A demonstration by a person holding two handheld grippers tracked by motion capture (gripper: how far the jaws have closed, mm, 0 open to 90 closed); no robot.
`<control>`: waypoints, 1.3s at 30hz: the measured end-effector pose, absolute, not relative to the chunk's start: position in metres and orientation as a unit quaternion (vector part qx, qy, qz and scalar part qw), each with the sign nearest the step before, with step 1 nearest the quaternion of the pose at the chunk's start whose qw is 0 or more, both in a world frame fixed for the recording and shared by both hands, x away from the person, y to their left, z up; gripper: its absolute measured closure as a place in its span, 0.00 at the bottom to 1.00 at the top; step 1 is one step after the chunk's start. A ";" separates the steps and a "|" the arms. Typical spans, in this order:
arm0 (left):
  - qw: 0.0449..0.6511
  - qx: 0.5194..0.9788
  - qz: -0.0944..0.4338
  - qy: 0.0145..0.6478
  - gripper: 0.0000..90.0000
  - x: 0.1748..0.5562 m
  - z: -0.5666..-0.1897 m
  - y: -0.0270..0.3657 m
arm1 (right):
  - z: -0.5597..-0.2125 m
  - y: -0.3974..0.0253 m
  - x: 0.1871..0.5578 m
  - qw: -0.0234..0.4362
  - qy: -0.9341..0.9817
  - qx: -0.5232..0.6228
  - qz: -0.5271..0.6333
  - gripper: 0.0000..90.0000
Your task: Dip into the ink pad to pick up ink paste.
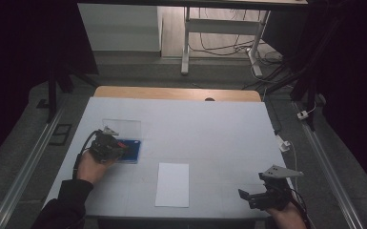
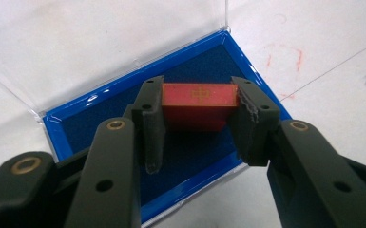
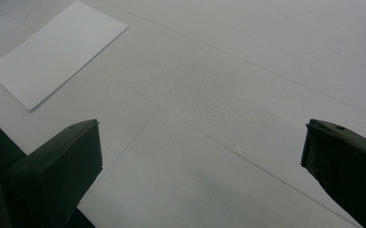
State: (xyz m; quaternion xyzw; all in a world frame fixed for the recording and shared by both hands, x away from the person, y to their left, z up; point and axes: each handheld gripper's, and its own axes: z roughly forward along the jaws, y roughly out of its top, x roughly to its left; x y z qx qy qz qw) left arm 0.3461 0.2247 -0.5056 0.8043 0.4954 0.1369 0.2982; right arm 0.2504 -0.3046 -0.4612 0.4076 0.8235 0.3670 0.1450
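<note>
Position reference for all items is the blue case, which lies open on the white table toward its left side.

Left gripper: located directly over the blue case, held by the person's left hand. In the left gripper view the left gripper has its jaws pressed against the two short ends of a red block, pinching it. The red block carries a gold mark on its upper face and sits above the dark blue lining of the blue case; whether its underside touches the lining cannot be told. A clear lid is hinged along the far edge of the case and lies flat on the table beyond it.

White sheet: lies flat on the table to the right of the blue case and nearer the person, apart from the case.

Right gripper: well to the right of the blue case, past the white sheet, near the table's front right corner. In the right gripper view the right gripper has its jaws spread wide, with bare table surface between them and the white sheet farther off at upper left.
</note>
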 end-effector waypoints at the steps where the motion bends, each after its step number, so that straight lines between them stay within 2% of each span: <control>1: 0.298 0.804 0.137 0.495 0.65 0.346 -0.506 0.225 | -0.461 -0.305 0.250 0.145 0.823 0.408 0.367 0.00; 5: 0.300 0.804 0.140 0.493 0.65 0.345 -0.507 0.225 | -0.461 -0.304 0.250 0.145 0.824 0.407 0.366 0.00; 12: 0.281 0.810 0.178 0.483 0.65 0.339 -0.508 0.215 | -0.461 -0.304 0.251 0.144 0.825 0.407 0.364 0.00; 17: 0.281 0.810 0.178 0.483 0.65 0.339 -0.508 0.215 | -0.462 -0.304 0.251 0.143 0.826 0.407 0.363 0.01; 20: 0.306 0.797 0.150 0.498 0.65 0.341 -0.510 0.223 | -0.462 -0.304 0.251 0.143 0.826 0.407 0.363 0.01; 23: 0.312 0.795 0.144 0.500 0.65 0.341 -0.510 0.226 | -0.462 -0.304 0.251 0.143 0.826 0.407 0.363 0.02; 39: 0.278 0.819 0.182 0.468 0.65 0.339 -0.499 0.218 | -0.461 -0.305 0.251 0.143 0.826 0.407 0.364 0.03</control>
